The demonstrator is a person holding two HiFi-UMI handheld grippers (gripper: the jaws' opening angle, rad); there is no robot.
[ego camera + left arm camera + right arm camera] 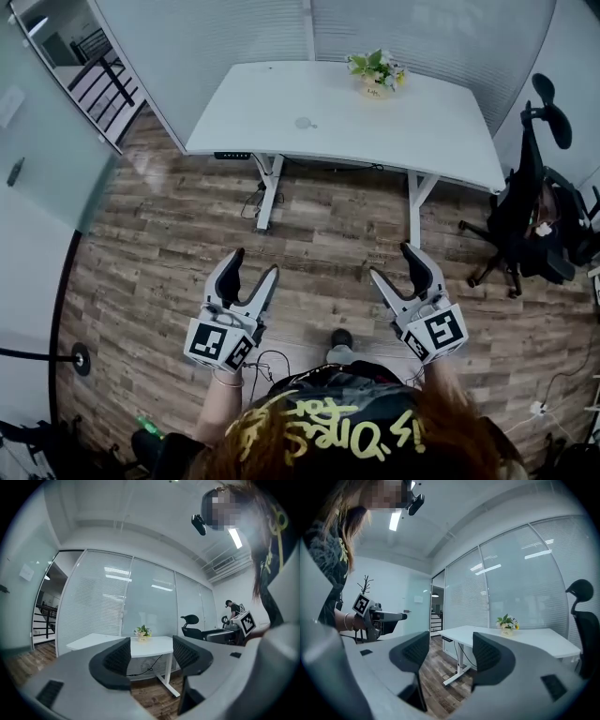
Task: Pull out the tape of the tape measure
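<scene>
A small round grey object, possibly the tape measure, lies on the white table, too small to identify for certain. I stand well back from the table on the wood floor. My left gripper is held at waist height, its jaws open and empty; in its own view the left gripper faces the table with nothing between its pads. My right gripper is level with it, also open and empty. The right gripper looks across the floor toward the table's side.
A potted flower stands at the table's far edge by the glass partition. A black office chair sits to the right of the table. Cables hang under the table near its left leg. Another person is far off.
</scene>
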